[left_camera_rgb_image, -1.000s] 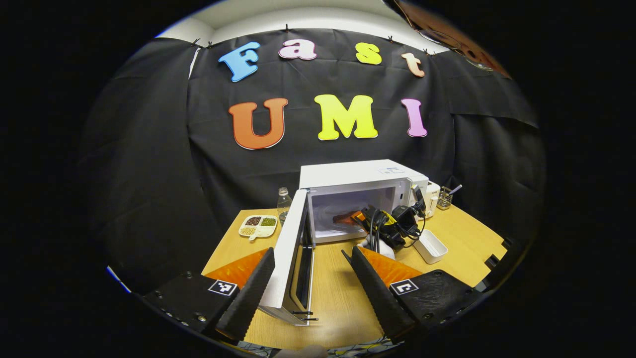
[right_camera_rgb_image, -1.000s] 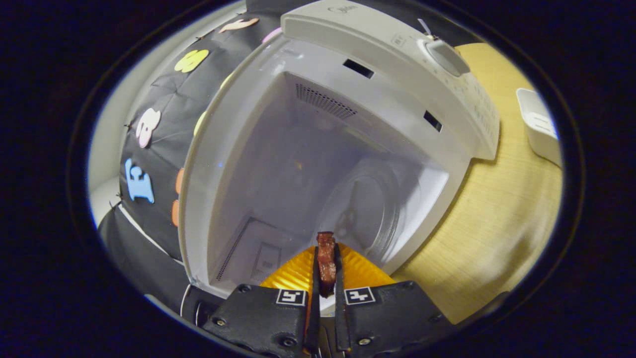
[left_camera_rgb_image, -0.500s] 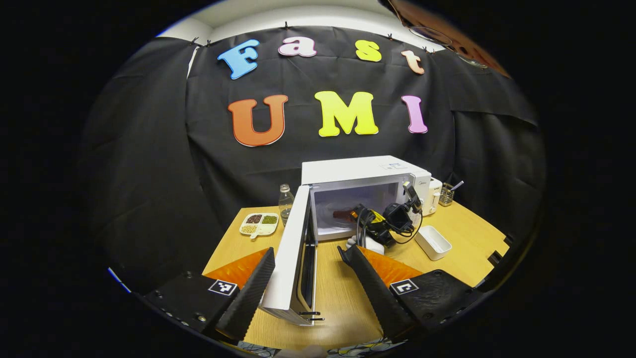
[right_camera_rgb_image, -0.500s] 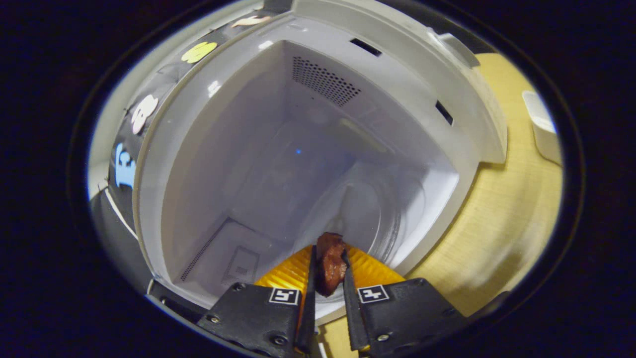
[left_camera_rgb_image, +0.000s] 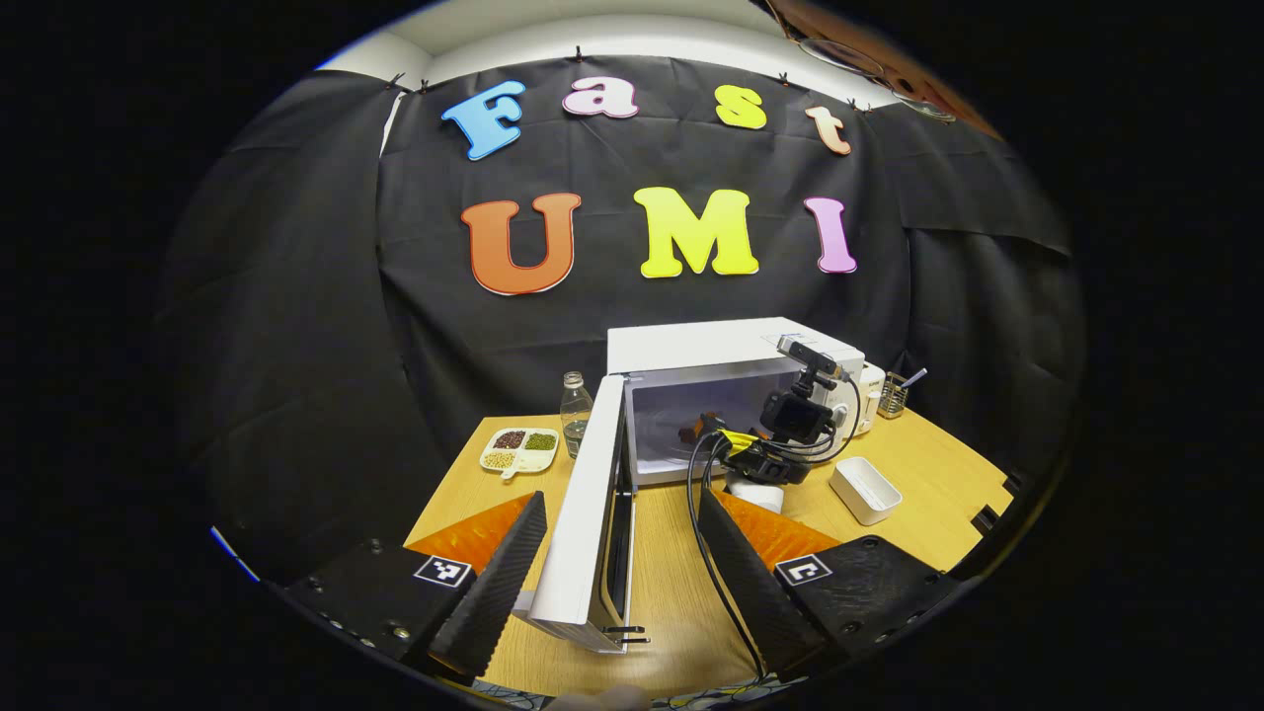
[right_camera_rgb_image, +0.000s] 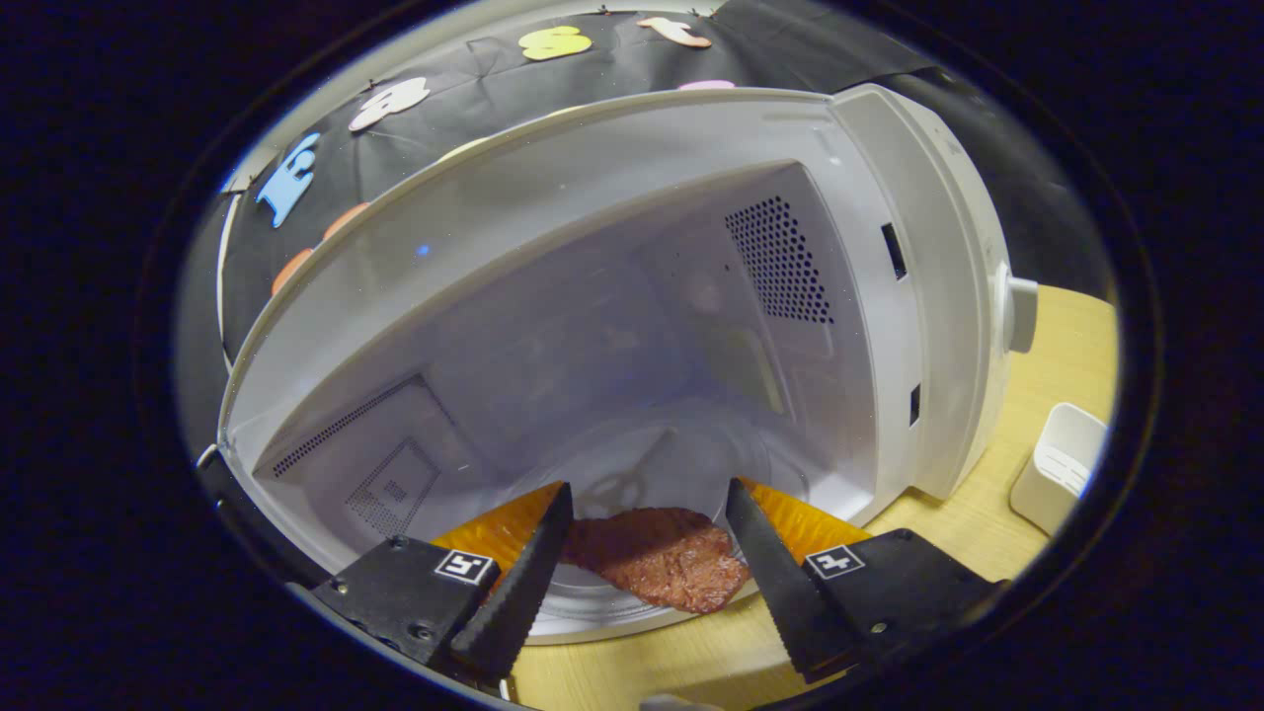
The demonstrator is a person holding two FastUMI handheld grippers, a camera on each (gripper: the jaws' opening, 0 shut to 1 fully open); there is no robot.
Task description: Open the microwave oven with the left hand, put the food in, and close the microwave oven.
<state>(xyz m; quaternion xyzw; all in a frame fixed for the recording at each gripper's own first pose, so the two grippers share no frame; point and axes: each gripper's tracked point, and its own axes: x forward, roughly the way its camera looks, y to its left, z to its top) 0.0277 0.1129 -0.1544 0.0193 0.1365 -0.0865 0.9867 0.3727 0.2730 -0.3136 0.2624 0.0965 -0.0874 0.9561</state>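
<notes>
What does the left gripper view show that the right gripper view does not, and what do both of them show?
Left gripper view alone: the open microwave door, a bottle, a divided dish of beans and a utensil holder. Right gripper view alone: the slab of meat lying flat on the glass turntable, between the open right gripper fingers. Both: the white microwave, its cavity, the wooden table and the small white box.
</notes>
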